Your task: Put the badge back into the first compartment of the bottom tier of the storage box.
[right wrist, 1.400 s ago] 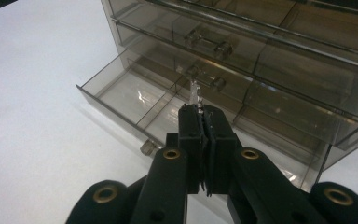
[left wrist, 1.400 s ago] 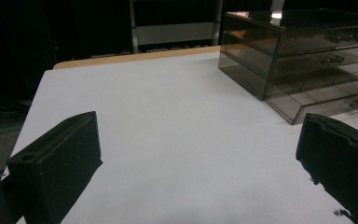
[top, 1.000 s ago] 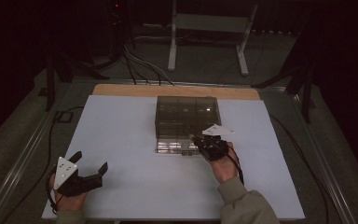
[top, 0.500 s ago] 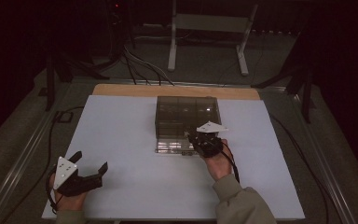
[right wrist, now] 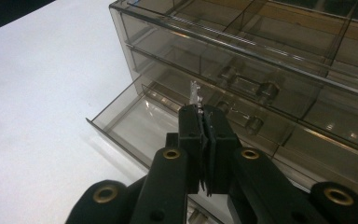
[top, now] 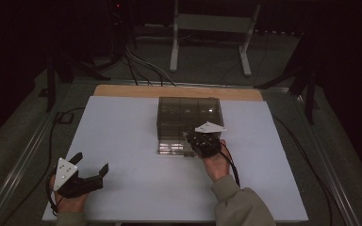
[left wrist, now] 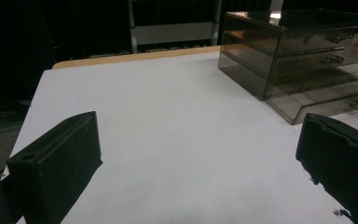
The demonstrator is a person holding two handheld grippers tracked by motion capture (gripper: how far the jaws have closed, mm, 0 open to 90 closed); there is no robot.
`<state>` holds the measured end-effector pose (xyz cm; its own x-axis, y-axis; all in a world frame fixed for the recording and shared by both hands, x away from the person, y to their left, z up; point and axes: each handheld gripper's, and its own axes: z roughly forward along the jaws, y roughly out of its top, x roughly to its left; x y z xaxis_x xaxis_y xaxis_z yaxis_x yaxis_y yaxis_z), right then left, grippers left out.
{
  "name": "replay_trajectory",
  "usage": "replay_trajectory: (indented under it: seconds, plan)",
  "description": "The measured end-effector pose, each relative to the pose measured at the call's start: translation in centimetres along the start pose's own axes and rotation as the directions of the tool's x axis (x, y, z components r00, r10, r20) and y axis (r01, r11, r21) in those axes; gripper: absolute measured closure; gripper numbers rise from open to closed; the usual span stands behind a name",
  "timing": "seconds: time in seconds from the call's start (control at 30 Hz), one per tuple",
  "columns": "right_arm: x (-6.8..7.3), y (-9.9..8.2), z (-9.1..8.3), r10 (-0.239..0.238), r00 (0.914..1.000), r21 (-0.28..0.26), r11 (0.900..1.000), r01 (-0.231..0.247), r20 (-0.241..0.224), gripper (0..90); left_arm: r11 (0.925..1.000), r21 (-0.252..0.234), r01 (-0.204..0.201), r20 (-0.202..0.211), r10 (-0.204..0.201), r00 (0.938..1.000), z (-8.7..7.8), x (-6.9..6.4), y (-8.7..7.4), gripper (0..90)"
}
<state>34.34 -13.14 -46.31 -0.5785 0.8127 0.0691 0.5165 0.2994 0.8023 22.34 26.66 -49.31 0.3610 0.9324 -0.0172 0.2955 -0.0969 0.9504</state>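
The white table (top: 136, 136) carried a smoky clear drawer box (top: 188, 115) at its middle, toward the far side. The box had stacked drawers with small handles; I could not tell whether anything lay in the closed ones. The bottom drawer (right wrist: 135, 121) stood pulled out toward the near side, and its floor looked bare in the right gripper view.

Compared with a second before, the right gripper (top: 194, 140) had edged slightly left and toward the box, while the left gripper (top: 90, 170) lay where it had been, at the near left corner of the table. The drawer stood out just as far as before.

The right gripper hung over the open drawer's right part, at the box front. Its jaws were pressed together, pinching a small, thin, silvery thing (right wrist: 195, 94) whose tip stuck up above the pads; what it was could not be made out. That thing sat above the open drawer, close in front of the middle drawer's handle (right wrist: 242, 87).

The left gripper rested well apart from the box, jaws spread wide, with only bare table between them.
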Motion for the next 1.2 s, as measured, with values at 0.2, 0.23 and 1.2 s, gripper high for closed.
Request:
replay_trajectory:
  seconds: [0.2,0.23,1.2]
  plan:
    - [0.2,0.3,0.3,-0.001,1.0000,-0.002,1.0000,0.001,-0.004,88.0,1.0000,0.001,0.000,0.002,0.000,1.0000,0.0,0.0,0.0,0.7]
    - [0.2,0.3,0.3,-0.001,1.0000,-0.002,1.0000,0.001,-0.004,88.0,1.0000,0.001,0.000,0.002,0.000,1.0000,0.0,0.0,0.0,0.7]
    - [2.3,1.5,2.4,-0.034,0.9990,0.014,0.9993,0.034,-0.029,88.0,1.0000,0.004,-0.001,0.000,0.001,1.0000,0.1,0.1,-0.1,0.7]
